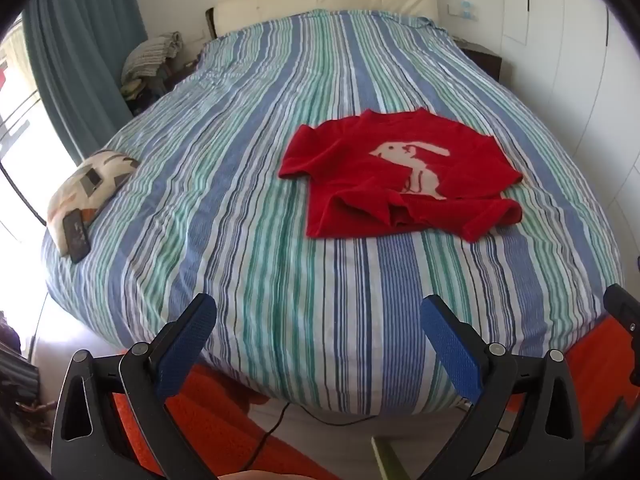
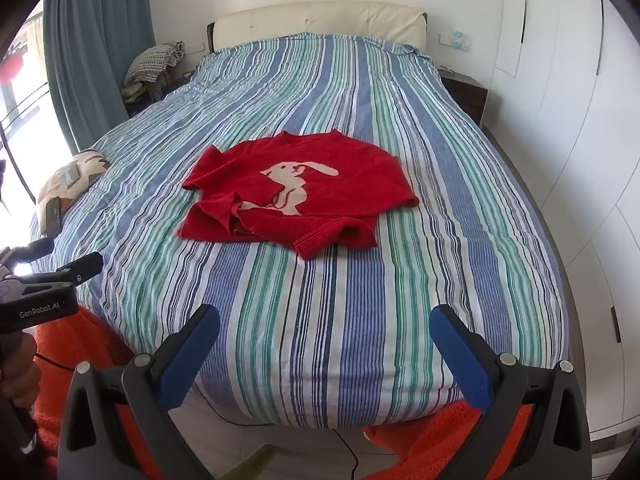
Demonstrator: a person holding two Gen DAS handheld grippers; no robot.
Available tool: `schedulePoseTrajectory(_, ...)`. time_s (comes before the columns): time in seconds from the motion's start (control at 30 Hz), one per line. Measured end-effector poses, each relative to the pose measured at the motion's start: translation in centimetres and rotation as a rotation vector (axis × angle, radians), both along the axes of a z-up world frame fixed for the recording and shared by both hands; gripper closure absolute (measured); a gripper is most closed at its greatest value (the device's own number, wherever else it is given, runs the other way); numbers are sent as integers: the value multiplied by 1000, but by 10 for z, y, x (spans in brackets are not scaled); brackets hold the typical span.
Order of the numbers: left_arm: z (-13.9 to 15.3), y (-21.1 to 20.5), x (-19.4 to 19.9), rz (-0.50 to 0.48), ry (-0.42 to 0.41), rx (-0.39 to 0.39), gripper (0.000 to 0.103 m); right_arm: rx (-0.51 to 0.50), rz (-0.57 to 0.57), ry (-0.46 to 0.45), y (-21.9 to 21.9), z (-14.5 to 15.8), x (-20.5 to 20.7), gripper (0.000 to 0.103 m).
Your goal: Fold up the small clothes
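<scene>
From my left wrist view, at about 9 o'clock, I see a patterned cushion (image 1: 90, 178) near the bed edge with a dark phone (image 1: 76, 238) lying against it. My left gripper (image 1: 318, 320) is at 6 o'clock, its blue-padded fingers (image 1: 188, 344) wide apart and holding nothing, above the foot of the striped bed cover (image 1: 240, 200). The red sweater with a white rabbit (image 1: 394, 178) lies on the cover at about 1 o'clock, well apart from both grippers. Its lower hem is bunched and one sleeve is turned over near the bottom right.

In the right wrist view the sweater (image 2: 296, 192) is near the centre, a little toward 11 o'clock, and my right gripper (image 2: 326, 330) also has the fingers spread, empty.

I judge the folding is not yet started. The risk I see: the soft knit and the loose bed cover lie together, so a deep pinch could take the cover with the sweater. Also the bunched hem may give a crooked fold if I do not flatten it first
</scene>
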State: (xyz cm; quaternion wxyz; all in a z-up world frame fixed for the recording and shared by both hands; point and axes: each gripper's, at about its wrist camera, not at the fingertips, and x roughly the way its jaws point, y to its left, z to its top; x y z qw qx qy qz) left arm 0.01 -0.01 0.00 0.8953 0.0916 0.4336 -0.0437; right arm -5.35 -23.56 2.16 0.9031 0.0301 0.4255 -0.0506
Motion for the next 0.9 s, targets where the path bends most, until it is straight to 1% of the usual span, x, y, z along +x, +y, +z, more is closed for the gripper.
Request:
schedulePoseTrajectory(0.17, 0, 0, 0, 1, -2, 1, 1, 0, 3, 4, 2, -1, 0, 0)
schedulePoseTrajectory(0.2, 0, 0, 0, 2, 0, 1, 1, -4, 5, -3, 8, 0, -6, 0)
schedulePoseTrajectory(0.3, -1, -1, -1, 3, 2, 0, 1, -3, 6, -3, 7, 0, -8, 0)
schedulePoseTrajectory(0.57, -10, -14, -6, -10, 13, 16, 1, -2, 20, 22, 11, -7, 0, 0)
schedulePoseTrajectory(0.63, -12, -5, -7, -20, 22, 5, 1, -1, 25, 26, 15, -7, 0, 0)
schedulePoseTrajectory(0.77, -16, -5, -6, -26, 40, -9, 1, -1, 33, 29, 18, -9, 1, 0)
schedulePoseTrajectory(0.9, -17, -6, -6, -23, 39, -12, 1, 1, 36, 35, 19, -11, 2, 0)
